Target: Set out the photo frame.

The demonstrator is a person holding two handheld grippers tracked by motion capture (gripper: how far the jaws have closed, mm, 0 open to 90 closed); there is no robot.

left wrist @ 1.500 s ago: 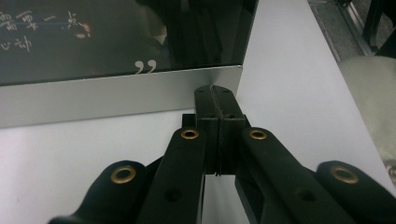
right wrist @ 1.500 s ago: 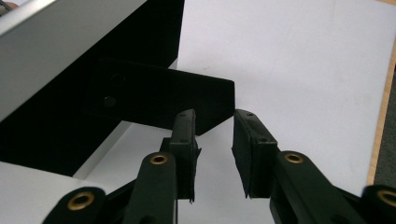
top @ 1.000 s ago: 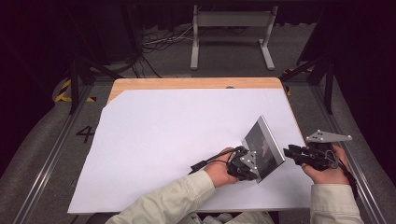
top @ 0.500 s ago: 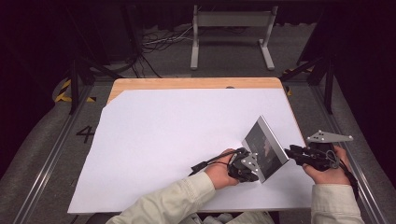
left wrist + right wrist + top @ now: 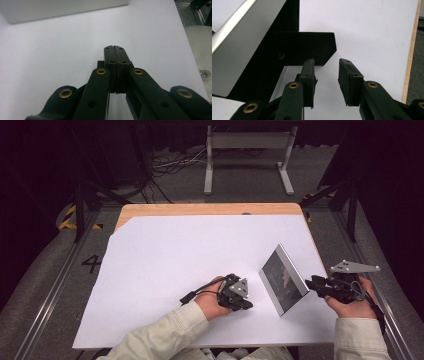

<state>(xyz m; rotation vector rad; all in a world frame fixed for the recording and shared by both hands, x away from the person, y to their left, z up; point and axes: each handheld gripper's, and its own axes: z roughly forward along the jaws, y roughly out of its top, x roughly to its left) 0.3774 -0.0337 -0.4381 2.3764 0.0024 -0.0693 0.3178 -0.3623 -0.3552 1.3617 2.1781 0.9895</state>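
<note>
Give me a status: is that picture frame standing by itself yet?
Looks done: the picture frame stands tilted on the white sheet, its black back stand out. In hand: the right gripper sits just behind it, jaws just been opening, nothing between them; the left gripper is shut and apart. Left: withdrawing the right.

one sign can be read: a dark numeral "4" [image 5: 91, 264] marked on the grey floor [image 5: 45, 285], just left of the table's [image 5: 200, 209] near-left side in the high view. beyond it, black-and-yellow hazard striping [image 5: 75, 220] lies on the floor near the table's far-left corner; it carries no letters. the dark face of the photo frame [image 5: 283, 279] shows nothing legible.
</note>
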